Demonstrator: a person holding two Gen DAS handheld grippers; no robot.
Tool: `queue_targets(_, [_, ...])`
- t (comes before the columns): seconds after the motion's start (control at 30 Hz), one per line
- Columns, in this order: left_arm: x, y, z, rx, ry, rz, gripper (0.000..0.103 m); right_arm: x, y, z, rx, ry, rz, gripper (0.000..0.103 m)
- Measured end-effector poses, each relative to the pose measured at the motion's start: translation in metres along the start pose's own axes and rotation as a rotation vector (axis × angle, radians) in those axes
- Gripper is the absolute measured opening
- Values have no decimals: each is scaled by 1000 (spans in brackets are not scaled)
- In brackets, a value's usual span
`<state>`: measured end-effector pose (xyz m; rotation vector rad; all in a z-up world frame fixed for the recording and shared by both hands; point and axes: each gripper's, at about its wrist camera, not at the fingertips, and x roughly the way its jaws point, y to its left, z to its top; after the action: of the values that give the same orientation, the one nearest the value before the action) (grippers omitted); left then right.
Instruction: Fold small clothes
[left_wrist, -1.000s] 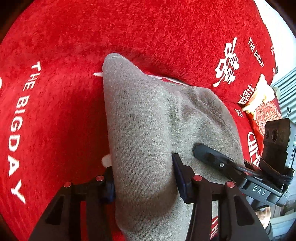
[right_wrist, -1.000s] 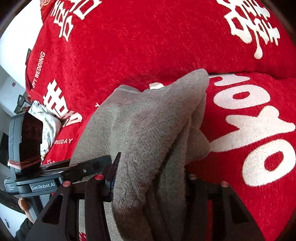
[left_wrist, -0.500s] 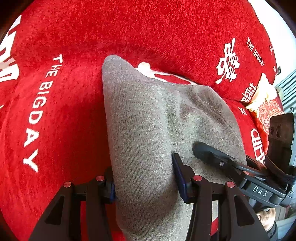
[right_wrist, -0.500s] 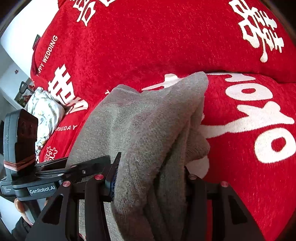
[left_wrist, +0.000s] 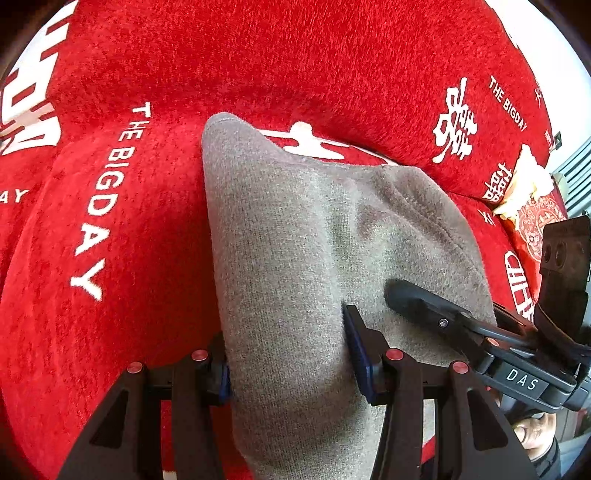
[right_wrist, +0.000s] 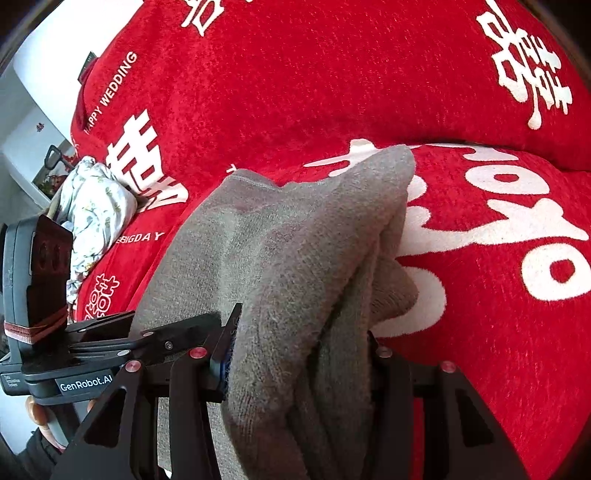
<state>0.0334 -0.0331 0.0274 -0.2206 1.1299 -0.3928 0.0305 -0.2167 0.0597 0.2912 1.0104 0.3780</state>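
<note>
While both grippers pinch the grey garment (left_wrist: 295, 251), we've got it bunched and draped over the red blanket (left_wrist: 110, 314). Left gripper (left_wrist: 288, 362) is clamped on one thick fold, right gripper (right_wrist: 299, 354) on the other w/ several layers. Next, probably: carry both ends level, keep edges lined up, lay flat w/o dragging the blanket.

bare red sofa cover (left_wrist: 155, 302) left and ahead, floral bundle (right_wrist: 92, 206) perhaps crowding the far end
</note>
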Motion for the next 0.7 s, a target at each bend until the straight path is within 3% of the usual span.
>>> queue_targets(0.4, [-18, 3, -29, 26, -83, 29, 51, -9, 14, -20, -23, -28, 5, 51])
queue_targets(0.7, [-18, 7, -43, 38, -88, 13, 52, -14, 22, -34, -41, -56, -2, 51])
